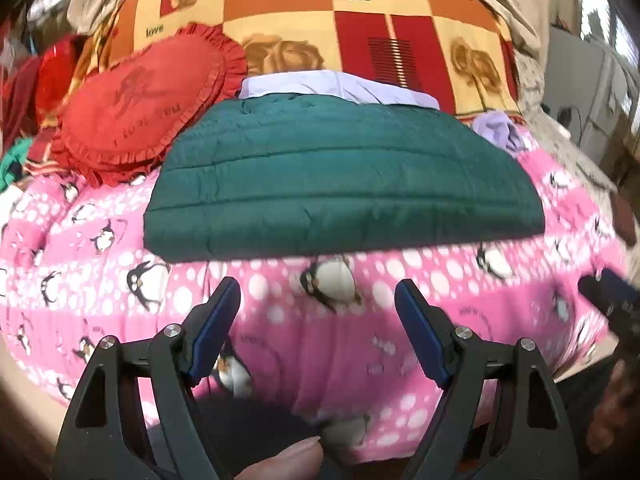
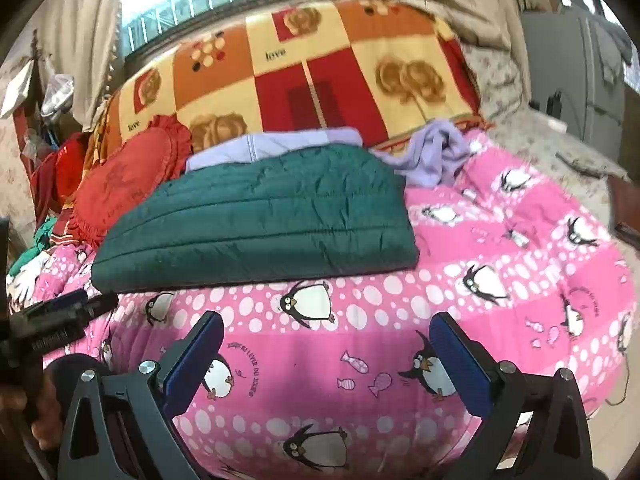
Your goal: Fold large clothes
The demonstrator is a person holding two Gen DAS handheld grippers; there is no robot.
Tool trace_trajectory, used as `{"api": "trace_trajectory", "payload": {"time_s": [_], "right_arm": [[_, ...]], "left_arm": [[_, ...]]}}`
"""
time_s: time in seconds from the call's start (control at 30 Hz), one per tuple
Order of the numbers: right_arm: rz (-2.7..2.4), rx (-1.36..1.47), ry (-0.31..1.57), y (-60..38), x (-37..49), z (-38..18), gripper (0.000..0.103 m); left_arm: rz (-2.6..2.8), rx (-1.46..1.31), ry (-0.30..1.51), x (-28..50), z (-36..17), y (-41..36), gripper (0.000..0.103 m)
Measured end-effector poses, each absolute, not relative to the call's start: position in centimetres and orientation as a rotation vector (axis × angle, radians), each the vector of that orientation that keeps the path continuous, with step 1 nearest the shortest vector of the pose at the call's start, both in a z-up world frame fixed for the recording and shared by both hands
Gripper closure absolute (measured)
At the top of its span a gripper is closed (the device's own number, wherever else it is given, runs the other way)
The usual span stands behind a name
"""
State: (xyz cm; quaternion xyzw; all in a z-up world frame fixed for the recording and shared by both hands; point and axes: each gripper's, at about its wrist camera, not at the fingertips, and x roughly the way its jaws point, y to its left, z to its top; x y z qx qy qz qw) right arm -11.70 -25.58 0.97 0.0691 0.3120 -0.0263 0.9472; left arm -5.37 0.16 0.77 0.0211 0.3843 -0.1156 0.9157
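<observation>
A dark green quilted jacket [image 1: 340,176] lies folded flat on the pink penguin bedspread [image 1: 320,320], with a folded lilac garment [image 1: 340,86] behind it. The right wrist view shows the jacket [image 2: 260,220] and the folded lilac garment [image 2: 276,142] too. My left gripper [image 1: 318,294] is open and empty, hovering over the bedspread in front of the jacket's near edge. My right gripper [image 2: 326,328] is open and empty, also short of the jacket. The right gripper shows at the right edge of the left wrist view [image 1: 608,288]; the left gripper shows at the left edge of the right wrist view [image 2: 80,304].
A red frilled cushion [image 1: 140,104] leans at the jacket's left. A crumpled lilac cloth [image 2: 432,152] lies at its right rear. An orange and red checked blanket [image 1: 320,20] covers the back. Red and green clothes [image 2: 52,184] pile at far left. A cupboard [image 2: 580,80] stands at right.
</observation>
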Motion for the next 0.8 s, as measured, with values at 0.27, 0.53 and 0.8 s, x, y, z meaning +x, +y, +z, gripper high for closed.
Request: {"api": "trace_trajectory", "payload": {"time_s": [0.27, 0.53, 0.8], "right_arm": [[-0.078, 0.073, 0.585, -24.2, -12.3, 1.3, 0.001], [-0.077, 0.071, 0.599, -23.9, -12.0, 1.1, 0.001], [-0.076, 0.057, 0.699, -22.9, -12.6, 4.0, 0.001]], "left_arm": [[-0.213, 0.053, 0.752, -6.9, 0.2, 0.1, 0.023], [-0.212, 0.032, 0.768, -6.6, 0.0, 0.3, 0.023], [-0.201, 0.076, 0.812, -7.4, 2.5, -0.1, 0.023]]}}
